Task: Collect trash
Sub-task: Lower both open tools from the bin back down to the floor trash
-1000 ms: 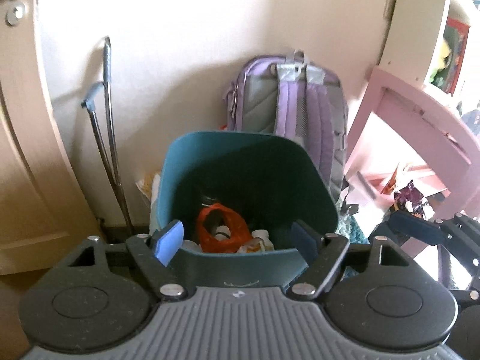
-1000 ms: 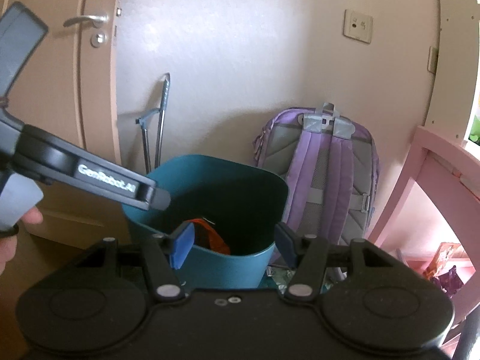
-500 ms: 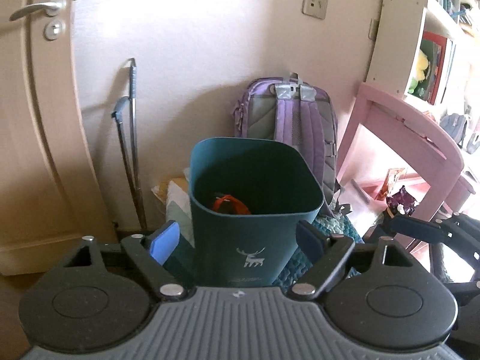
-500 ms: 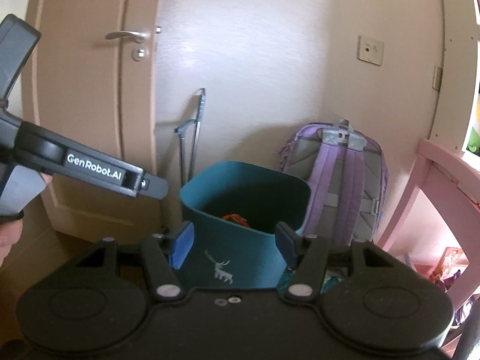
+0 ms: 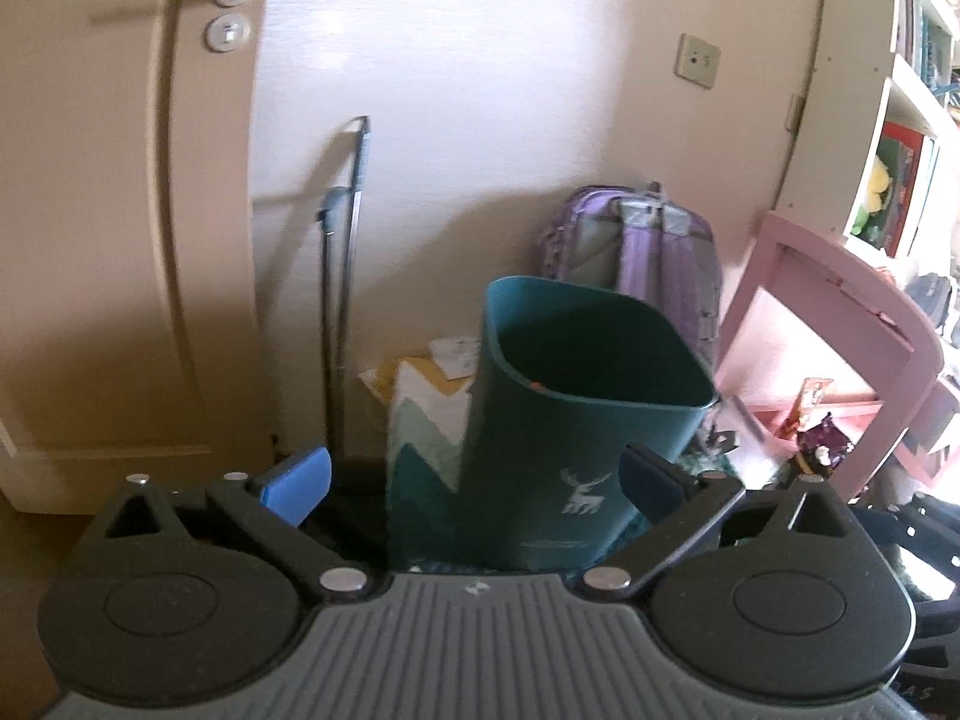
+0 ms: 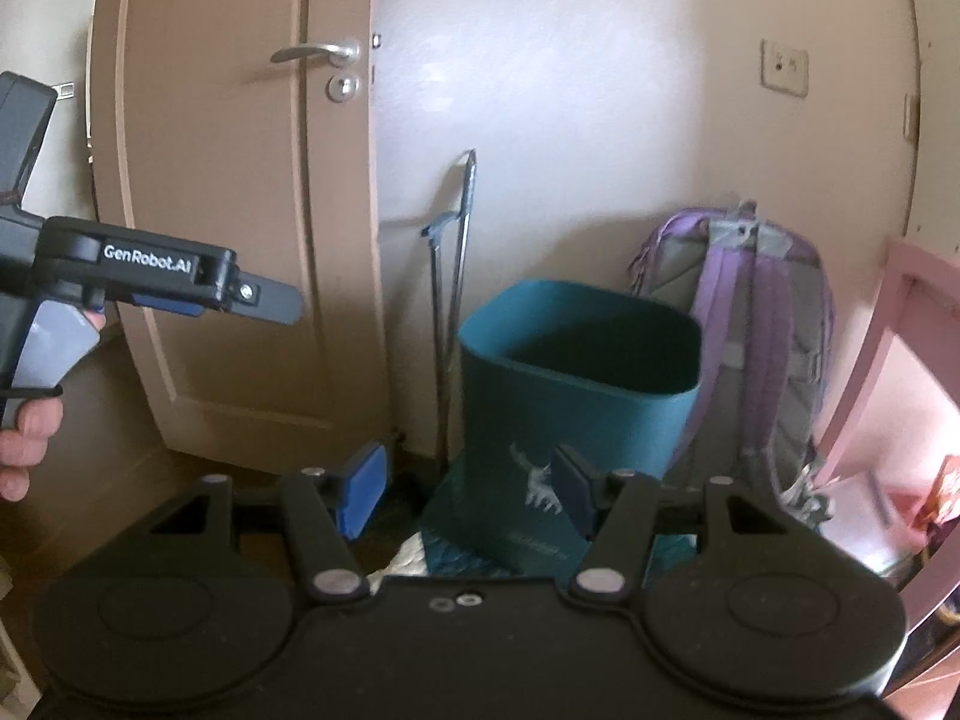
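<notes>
**Bin on the floor, both grippers empty**

Bin [image 5: 576, 420], teal with a white deer mark on its front, is standing upright on the floor by the wall, just in front of a purple backpack [image 5: 660, 252]. A scrap of orange trash [image 5: 536, 385] is only just being shown below its rim in the left wrist view. A zigzag-patterned cloth [image 5: 426, 420] is lying against its left side, and a metal pole [image 5: 342, 300] is being leaned on the wall beside the door [image 5: 120, 240].

The left gripper [image 5: 474, 480] is being pointed downward at the bin, its jaws being opened wide, with nothing pressed between the pads. In the right wrist view it is being held by a hand [image 6: 24, 444] at the left edge. The right gripper [image 6: 465, 492] is being aimed downward at the bin too, jaws parted, nothing being grasped.
</notes>
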`<state>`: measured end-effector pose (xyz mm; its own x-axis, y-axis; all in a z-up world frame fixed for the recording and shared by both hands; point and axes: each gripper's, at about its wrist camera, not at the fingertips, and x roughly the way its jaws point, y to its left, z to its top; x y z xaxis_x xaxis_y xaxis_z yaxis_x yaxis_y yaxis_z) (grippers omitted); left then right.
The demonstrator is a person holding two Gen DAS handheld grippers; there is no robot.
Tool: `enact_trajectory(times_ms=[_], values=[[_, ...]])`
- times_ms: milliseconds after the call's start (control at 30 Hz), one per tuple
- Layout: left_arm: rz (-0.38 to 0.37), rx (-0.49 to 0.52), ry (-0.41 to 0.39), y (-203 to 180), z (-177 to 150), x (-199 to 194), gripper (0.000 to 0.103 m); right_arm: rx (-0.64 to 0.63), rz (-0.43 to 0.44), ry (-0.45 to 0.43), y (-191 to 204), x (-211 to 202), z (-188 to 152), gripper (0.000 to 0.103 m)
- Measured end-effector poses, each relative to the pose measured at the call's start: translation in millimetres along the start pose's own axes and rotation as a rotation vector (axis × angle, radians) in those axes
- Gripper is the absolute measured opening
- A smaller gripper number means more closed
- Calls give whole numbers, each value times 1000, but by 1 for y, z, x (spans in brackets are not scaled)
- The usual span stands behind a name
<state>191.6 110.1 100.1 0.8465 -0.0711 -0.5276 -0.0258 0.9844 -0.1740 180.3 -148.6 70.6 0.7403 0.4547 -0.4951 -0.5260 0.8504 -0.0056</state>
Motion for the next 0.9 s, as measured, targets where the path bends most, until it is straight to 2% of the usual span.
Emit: enact_trajectory(times_ms=[133, 233, 400, 533, 667, 800, 900], values=[[5, 13, 5, 25, -24, 3, 103, 30, 17, 32, 6, 15, -27, 61], [13, 12, 38, 44, -46, 14, 103, 43, 14, 62, 9, 31, -49, 61], [44, -52, 152, 82, -86, 53, 103, 54, 18, 150, 12, 69, -91, 62], [91, 7, 204, 98, -122, 86, 103, 83, 10, 253, 10, 110, -127, 62], [127, 22, 302, 110, -159, 129, 103, 119, -17, 368, 4, 152, -165, 62], [177, -19, 397, 123, -195, 174, 103, 181, -40, 474, -5, 193, -207, 62], [174, -72, 497, 135, -222, 207, 103, 239, -74, 538, -16, 223, -237, 62]])
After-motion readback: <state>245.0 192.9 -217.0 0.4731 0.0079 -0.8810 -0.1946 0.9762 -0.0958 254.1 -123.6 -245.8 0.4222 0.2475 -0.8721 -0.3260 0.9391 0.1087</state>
